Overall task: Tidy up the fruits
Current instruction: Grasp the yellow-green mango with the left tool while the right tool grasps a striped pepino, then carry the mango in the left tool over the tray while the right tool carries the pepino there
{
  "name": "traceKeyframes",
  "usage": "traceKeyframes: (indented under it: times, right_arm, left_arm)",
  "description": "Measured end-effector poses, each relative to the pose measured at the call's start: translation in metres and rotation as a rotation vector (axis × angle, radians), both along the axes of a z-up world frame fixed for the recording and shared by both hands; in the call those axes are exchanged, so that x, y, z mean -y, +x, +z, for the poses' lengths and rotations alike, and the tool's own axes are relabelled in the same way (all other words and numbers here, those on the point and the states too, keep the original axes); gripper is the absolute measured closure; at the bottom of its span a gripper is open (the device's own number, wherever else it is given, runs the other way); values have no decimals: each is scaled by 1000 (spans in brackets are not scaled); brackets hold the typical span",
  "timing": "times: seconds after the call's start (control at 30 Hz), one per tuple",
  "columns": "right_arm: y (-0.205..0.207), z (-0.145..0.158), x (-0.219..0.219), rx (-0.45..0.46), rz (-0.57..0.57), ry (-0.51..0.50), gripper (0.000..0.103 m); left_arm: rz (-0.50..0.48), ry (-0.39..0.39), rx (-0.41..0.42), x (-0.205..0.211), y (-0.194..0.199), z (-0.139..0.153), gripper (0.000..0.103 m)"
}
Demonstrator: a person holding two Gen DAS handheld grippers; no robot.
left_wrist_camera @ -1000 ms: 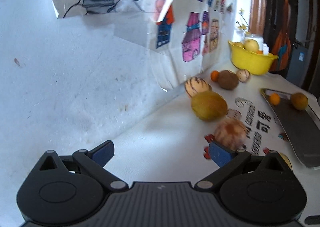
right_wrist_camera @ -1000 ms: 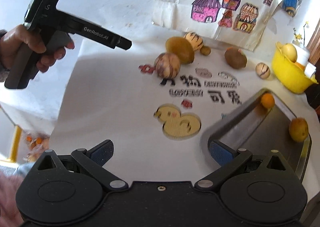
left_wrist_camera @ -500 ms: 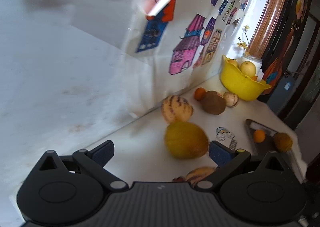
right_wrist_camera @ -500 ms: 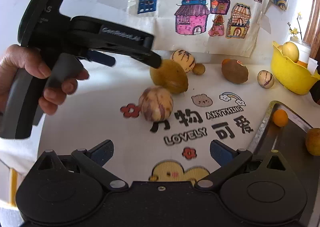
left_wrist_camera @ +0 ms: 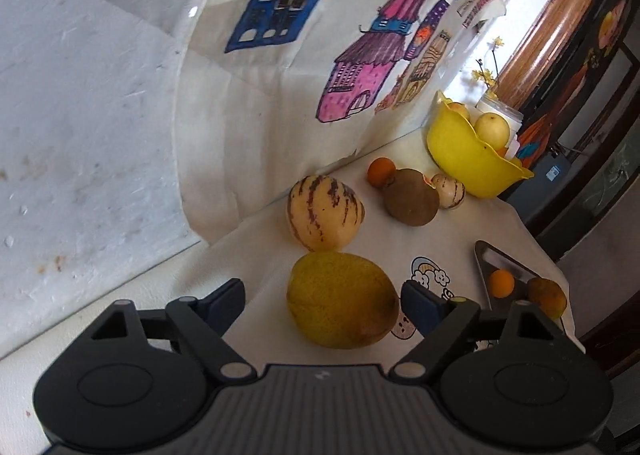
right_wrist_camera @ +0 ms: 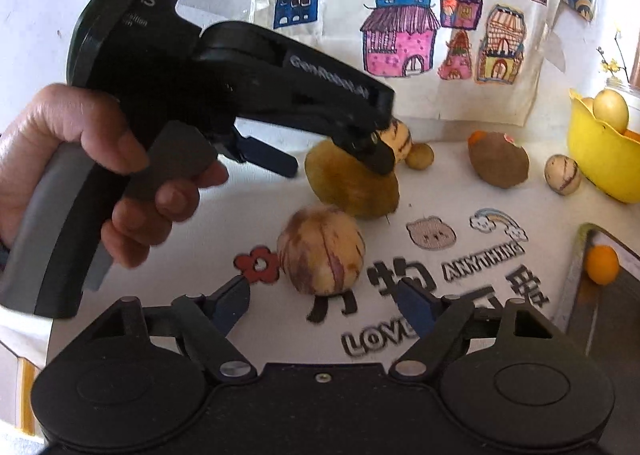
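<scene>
Tongs first: the left tongs (left_wrist_camera: 322,297) are closing around the big yellow-green fruit (left_wrist_camera: 342,299), which now sits between the two blue pads; neither pad is pressing on it yet, though the right one is just beside its skin. A second ago those tongs were spread wider and pointed at bare bench with the fruit well ahead, so the approach is over and the squeeze has begun. The right tongs (right_wrist_camera: 324,299) are narrowing too, with the mottled round fruit (right_wrist_camera: 321,251) just ahead of the pads and not yet gripped (a second ago they faced the duck print and the tray corner instead). Both hands, then, have each settled on a fruit.

Outward from there, the striped cream fruit (left_wrist_camera: 325,213) lies just behind the yellow-green one, near the wall. Further along the bench (left_wrist_camera: 256,255) come a small orange (left_wrist_camera: 381,171), a brown fruit (left_wrist_camera: 412,197) and a small striped one (left_wrist_camera: 449,191), all close to the yellow bowl (left_wrist_camera: 468,163), which already holds pale fruit. To the right, the metal tray (left_wrist_camera: 482,255) carries two small orange fruits. Judging by that, sorting is partly done, and lifting comes next once the pads bite.
</scene>
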State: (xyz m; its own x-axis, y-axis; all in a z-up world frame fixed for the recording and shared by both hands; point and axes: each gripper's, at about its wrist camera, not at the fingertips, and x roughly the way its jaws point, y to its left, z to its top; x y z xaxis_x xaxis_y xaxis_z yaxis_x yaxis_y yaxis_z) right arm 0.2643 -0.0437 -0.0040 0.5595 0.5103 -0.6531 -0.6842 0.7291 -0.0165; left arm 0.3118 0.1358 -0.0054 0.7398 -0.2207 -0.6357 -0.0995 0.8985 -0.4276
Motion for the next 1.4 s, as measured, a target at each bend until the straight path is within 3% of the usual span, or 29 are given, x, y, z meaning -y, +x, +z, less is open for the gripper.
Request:
traceKeyframes:
  times: [0.33, 0.53, 0.83, 1.0, 1.4]
  right_arm:
    - [11, -3, -8, 11, -18, 44, 40]
    - [10, -3, -8, 16, -1, 54, 53]
    - [5, -2, 4, 3, -1, 74, 54]
    - [0, 0, 23, -4, -11, 86, 54]
    - [-5, 25, 100, 28, -99, 128, 55]
  left_arm:
    - [-29, -76, -11, 0, 7, -1, 38]
    - [-33, -95, -20, -2, 8, -2, 39]
    - [-8, -74, -22, 6, 2, 1, 41]
    - [2, -131, -47, 9, 2, -1, 41]
    - [-70, -152, -27, 63, 12, 15, 41]
